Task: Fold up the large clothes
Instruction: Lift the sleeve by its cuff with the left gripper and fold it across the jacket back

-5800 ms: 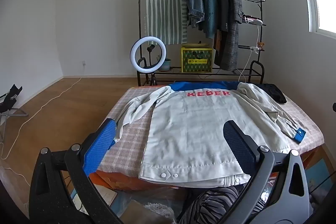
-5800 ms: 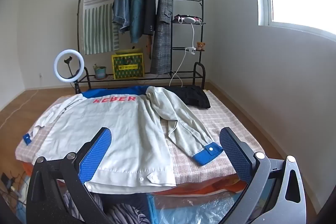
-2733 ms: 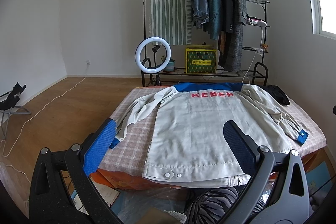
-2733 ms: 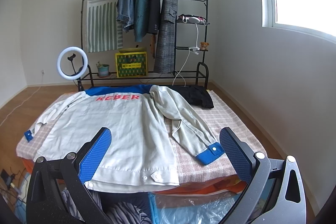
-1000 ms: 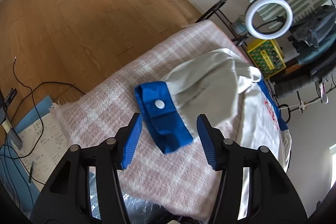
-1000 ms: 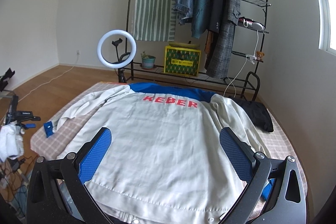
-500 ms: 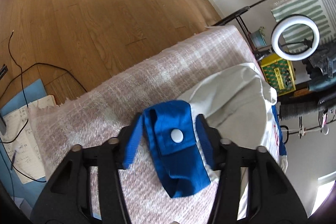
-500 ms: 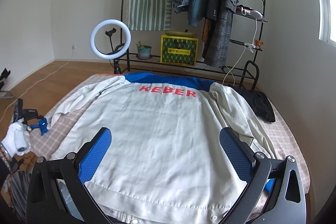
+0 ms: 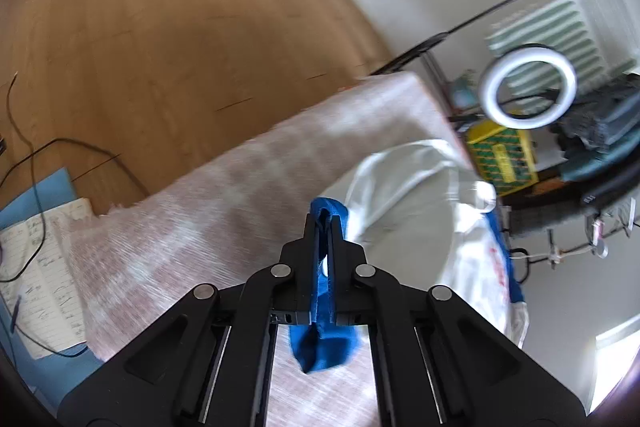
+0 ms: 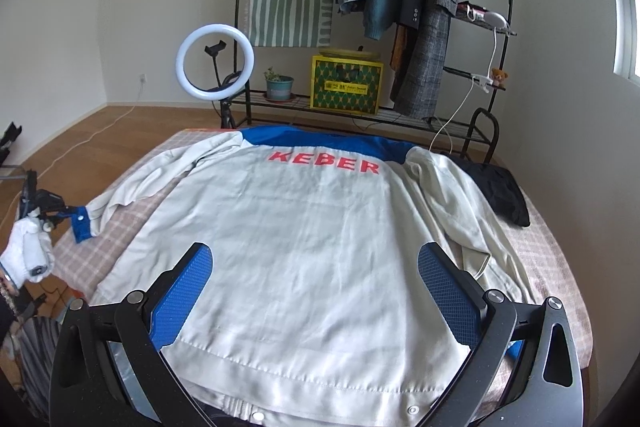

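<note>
A pale grey jacket (image 10: 312, 247) with a blue yoke and red lettering lies back up on the checked bed cover (image 10: 540, 267). Its left sleeve ends in a blue cuff (image 9: 324, 343), and my left gripper (image 9: 325, 223) is shut on that cuff at the bed's left side. The right wrist view shows that same left gripper (image 10: 68, 213) pinching the cuff (image 10: 82, 223), held by a hand in a white glove (image 10: 28, 255). My right gripper (image 10: 314, 267) hovers open above the jacket's hem with nothing between its fingers. The right sleeve (image 10: 452, 211) is folded over beside the body.
A black garment (image 10: 502, 191) lies at the bed's far right corner. Behind the bed stand a ring light (image 10: 215, 61) and a clothes rack (image 10: 400, 7) with hanging coats. Cables and a notebook (image 9: 36, 267) lie on the wooden floor left of the bed.
My left gripper closed on the blue cuff, which now stands bunched between its fingers instead of lying flat. The right gripper's view has barely shifted.
</note>
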Demonstrator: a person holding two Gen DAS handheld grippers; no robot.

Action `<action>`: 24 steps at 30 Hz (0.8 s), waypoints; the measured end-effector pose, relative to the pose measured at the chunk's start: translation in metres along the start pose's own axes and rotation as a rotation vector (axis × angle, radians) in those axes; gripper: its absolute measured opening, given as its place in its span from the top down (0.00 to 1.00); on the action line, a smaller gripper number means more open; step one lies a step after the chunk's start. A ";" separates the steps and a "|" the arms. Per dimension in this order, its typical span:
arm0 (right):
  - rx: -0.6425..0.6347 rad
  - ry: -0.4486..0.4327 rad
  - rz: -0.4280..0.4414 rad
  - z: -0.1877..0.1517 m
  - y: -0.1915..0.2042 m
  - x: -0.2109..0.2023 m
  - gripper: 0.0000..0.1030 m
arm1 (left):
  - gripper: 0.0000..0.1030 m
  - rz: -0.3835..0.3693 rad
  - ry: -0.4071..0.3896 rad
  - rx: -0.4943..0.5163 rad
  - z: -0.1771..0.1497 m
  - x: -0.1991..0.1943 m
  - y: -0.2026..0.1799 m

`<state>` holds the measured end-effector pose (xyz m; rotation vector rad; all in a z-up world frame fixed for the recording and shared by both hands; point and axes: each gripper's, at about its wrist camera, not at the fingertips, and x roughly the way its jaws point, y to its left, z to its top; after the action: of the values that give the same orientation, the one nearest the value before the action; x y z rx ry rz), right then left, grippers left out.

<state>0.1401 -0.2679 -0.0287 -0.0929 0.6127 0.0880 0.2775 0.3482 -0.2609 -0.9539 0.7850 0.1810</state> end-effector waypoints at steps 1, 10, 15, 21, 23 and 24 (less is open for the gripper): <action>0.011 0.010 0.016 -0.001 -0.001 0.002 0.01 | 0.99 -0.013 -0.007 0.023 -0.002 -0.006 -0.008; 0.058 0.084 0.182 -0.006 0.004 0.040 0.20 | 1.00 -0.157 -0.071 0.377 -0.050 -0.074 -0.120; 0.071 0.112 0.304 -0.002 0.019 0.082 0.21 | 1.00 -0.209 -0.067 0.559 -0.100 -0.099 -0.164; 0.110 0.197 0.447 0.017 0.032 0.151 0.27 | 1.00 -0.223 0.024 0.699 -0.162 -0.099 -0.184; 0.144 0.226 0.514 0.030 0.034 0.177 0.30 | 1.00 -0.226 0.058 0.717 -0.176 -0.096 -0.184; 0.168 0.239 0.553 0.038 0.035 0.191 0.30 | 1.00 -0.228 0.067 0.723 -0.183 -0.097 -0.187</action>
<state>0.3133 -0.2182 -0.1103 0.2353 0.8698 0.5657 0.1994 0.1130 -0.1325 -0.3549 0.7181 -0.3213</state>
